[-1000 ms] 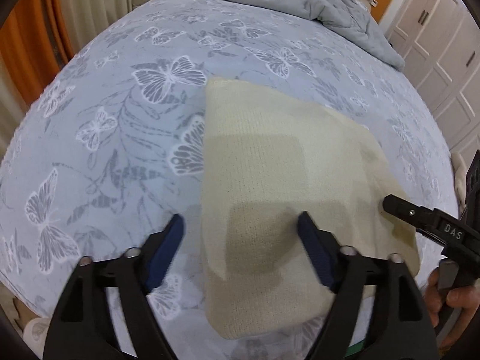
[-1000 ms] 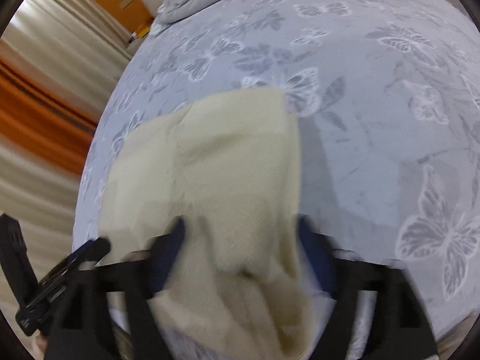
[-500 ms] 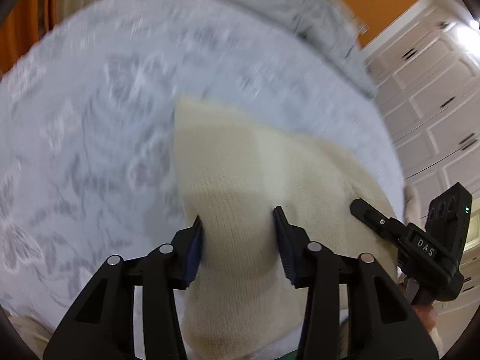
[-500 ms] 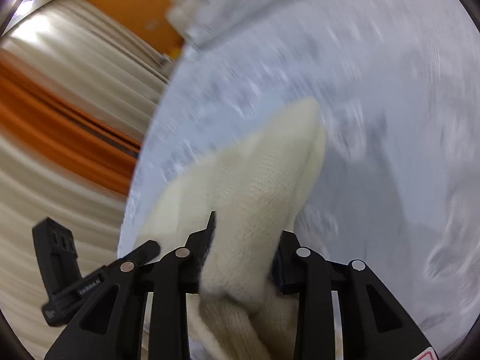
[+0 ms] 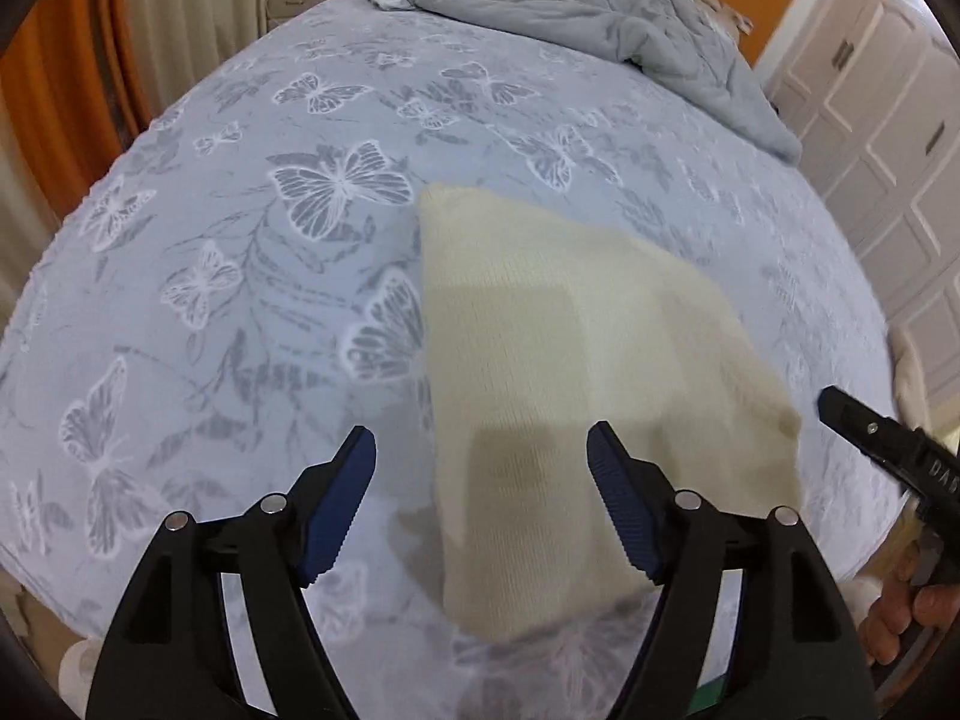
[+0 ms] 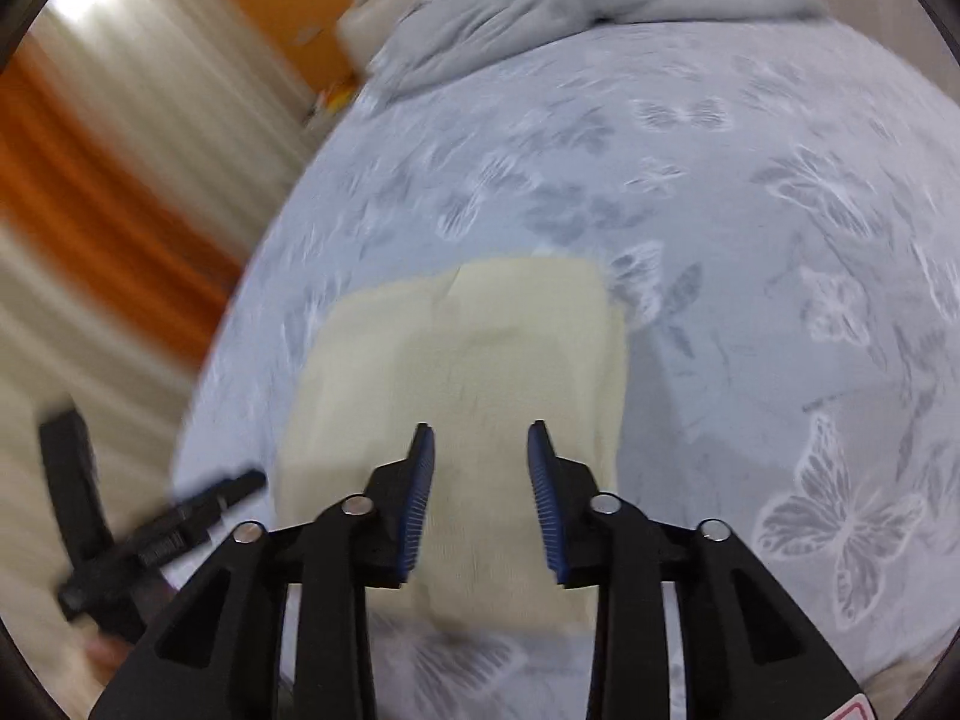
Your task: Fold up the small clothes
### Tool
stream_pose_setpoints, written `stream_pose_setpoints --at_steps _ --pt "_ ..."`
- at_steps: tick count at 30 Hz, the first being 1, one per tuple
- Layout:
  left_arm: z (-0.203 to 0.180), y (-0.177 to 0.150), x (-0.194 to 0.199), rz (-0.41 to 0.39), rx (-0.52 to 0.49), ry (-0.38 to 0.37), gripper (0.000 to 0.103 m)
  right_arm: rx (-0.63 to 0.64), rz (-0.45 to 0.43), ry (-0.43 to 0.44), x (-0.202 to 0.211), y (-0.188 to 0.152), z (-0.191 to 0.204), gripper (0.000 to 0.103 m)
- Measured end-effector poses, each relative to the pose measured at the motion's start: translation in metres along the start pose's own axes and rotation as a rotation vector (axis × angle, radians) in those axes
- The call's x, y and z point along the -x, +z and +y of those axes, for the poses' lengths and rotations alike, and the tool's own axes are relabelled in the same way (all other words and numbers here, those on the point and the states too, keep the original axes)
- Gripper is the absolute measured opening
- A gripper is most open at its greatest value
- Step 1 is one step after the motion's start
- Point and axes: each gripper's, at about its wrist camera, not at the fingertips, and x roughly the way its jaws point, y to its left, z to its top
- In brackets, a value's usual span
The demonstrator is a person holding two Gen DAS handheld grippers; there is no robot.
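Note:
A cream knit garment (image 5: 570,372) lies folded flat on the butterfly-print bedspread (image 5: 240,276), near the bed's front edge. My left gripper (image 5: 483,468) is open and empty, held above the garment's near left edge. The garment also shows in the right wrist view (image 6: 480,348), where my right gripper (image 6: 480,450) is open and empty above its near part. The right gripper's tip (image 5: 870,432) shows at the right of the left wrist view, and the left gripper (image 6: 168,528) at the left of the right wrist view.
A crumpled grey duvet (image 5: 588,6) lies at the head of the bed. Orange and cream curtains (image 5: 72,60) hang to the left. White cupboard doors (image 5: 888,120) stand to the right. The bedspread (image 6: 780,240) stretches beyond the garment.
Both grippers were shut on the garment's near part half a second ago. They have let go and opened, and pulled back above it. The garment now lies flat.

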Motion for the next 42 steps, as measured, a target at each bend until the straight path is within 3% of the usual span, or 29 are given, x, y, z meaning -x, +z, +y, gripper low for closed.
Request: stream_pose_setpoints --at_steps 2,3,7,9,11,14,15,16,17,18,21,23,25,28,31,32,33,35,42 --pt "-0.008 -0.008 -0.008 0.032 -0.048 0.031 0.071 0.005 0.136 -0.050 -0.038 -0.019 -0.007 0.008" --pt "-0.012 -0.015 -0.014 0.057 -0.065 0.053 0.071 -0.024 0.153 -0.042 -0.048 -0.027 -0.014 0.005" --pt "-0.015 -0.030 -0.017 0.082 -0.076 0.060 0.071 -0.072 0.039 -0.013 -0.007 -0.025 -0.009 0.007" --pt "-0.016 -0.034 -0.016 0.079 -0.099 0.073 0.071 -0.057 -0.011 -0.071 0.006 -0.024 -0.009 0.007" --pt "-0.019 -0.037 -0.015 0.073 -0.118 0.086 0.071 -0.085 -0.022 -0.144 0.008 -0.023 -0.022 0.016" --pt "-0.021 -0.039 -0.013 0.073 -0.127 0.098 0.071 -0.176 0.079 -0.076 -0.007 -0.030 -0.041 0.040" --pt "-0.020 -0.039 -0.012 0.073 -0.127 0.101 0.071 -0.178 0.105 -0.059 -0.012 -0.033 -0.041 0.040" --pt "-0.021 -0.040 -0.012 0.073 -0.128 0.104 0.071 -0.159 0.129 -0.046 -0.017 -0.040 -0.039 0.035" --pt "-0.020 -0.041 -0.012 0.076 -0.129 0.103 0.071 -0.139 0.139 -0.039 -0.017 -0.044 -0.034 0.016" --pt "-0.019 -0.042 -0.013 0.079 -0.129 0.107 0.071 -0.130 0.154 -0.003 -0.018 -0.047 -0.029 0.009" --pt "-0.013 -0.043 -0.014 0.084 -0.118 0.111 0.072 -0.112 0.129 0.045 -0.002 -0.049 -0.012 0.008" --pt "-0.010 -0.043 -0.015 0.088 -0.111 0.113 0.075 -0.080 0.130 0.013 -0.004 -0.050 -0.010 0.008" --pt "-0.006 -0.044 -0.017 0.094 -0.101 0.114 0.080 -0.067 0.181 -0.083 -0.026 -0.058 -0.021 0.008" --pt "-0.005 -0.045 -0.020 0.112 -0.097 0.113 0.083 -0.147 0.176 -0.038 -0.027 -0.055 -0.034 0.005" --pt "-0.010 -0.048 -0.012 0.090 -0.104 0.132 0.084 -0.127 0.121 -0.077 -0.004 -0.050 -0.025 0.018" --pt "-0.011 -0.050 -0.008 0.083 -0.104 0.135 0.084 -0.101 0.094 -0.112 0.005 -0.052 -0.020 0.029" --pt "-0.013 -0.053 -0.005 0.074 -0.105 0.139 0.086 -0.085 0.073 -0.137 0.012 -0.055 -0.015 0.047" --pt "-0.017 -0.059 0.004 0.049 -0.102 0.150 0.088 -0.049 0.010 -0.192 0.030 -0.062 -0.006 0.063" --pt "-0.032 -0.090 0.027 -0.038 -0.078 0.154 0.093 0.008 -0.135 -0.330 0.057 -0.103 0.016 0.085"
